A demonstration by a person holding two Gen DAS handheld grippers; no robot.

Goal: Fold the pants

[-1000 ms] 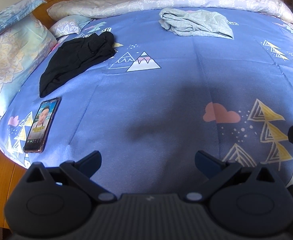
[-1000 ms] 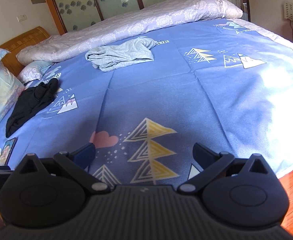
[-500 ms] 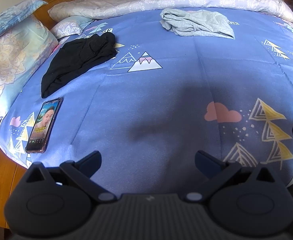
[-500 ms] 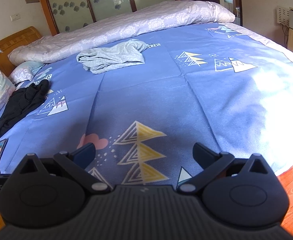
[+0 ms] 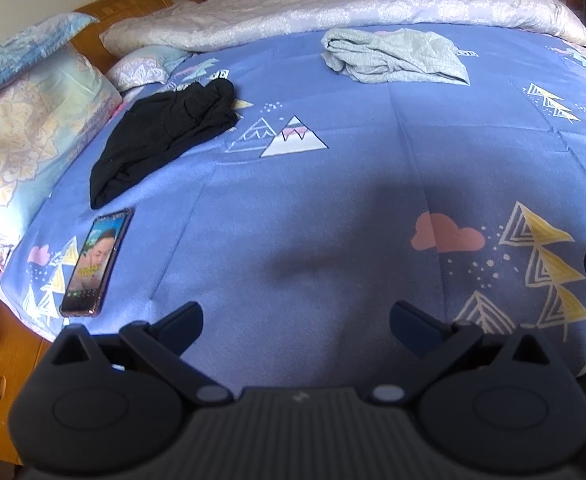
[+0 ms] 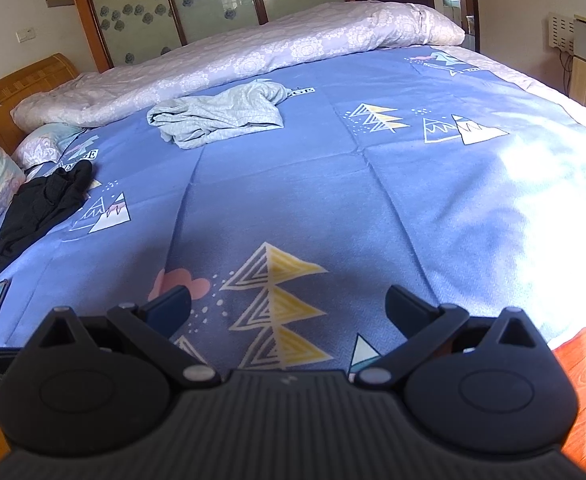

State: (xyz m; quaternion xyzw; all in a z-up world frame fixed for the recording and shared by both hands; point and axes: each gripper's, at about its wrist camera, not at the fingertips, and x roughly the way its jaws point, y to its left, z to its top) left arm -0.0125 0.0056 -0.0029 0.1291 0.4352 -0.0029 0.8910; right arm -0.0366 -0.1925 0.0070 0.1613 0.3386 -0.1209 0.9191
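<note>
Grey pants (image 6: 219,118) lie crumpled; no writing legible.

On the bed (image 5: 333,184): pants (image 5: 165,136) at left near the pillows (image 5: 33,120); phone (image 5: 95,262) just before them at the near edge. Second garment (image 5: 393,60) lies farther back, centre, before the rolled quilt (image 5: 333,12) along the far side.

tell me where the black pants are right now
The black pants lie crumpled at the bed's left side in both views, beside the pillows, just beyond the phone.
</note>
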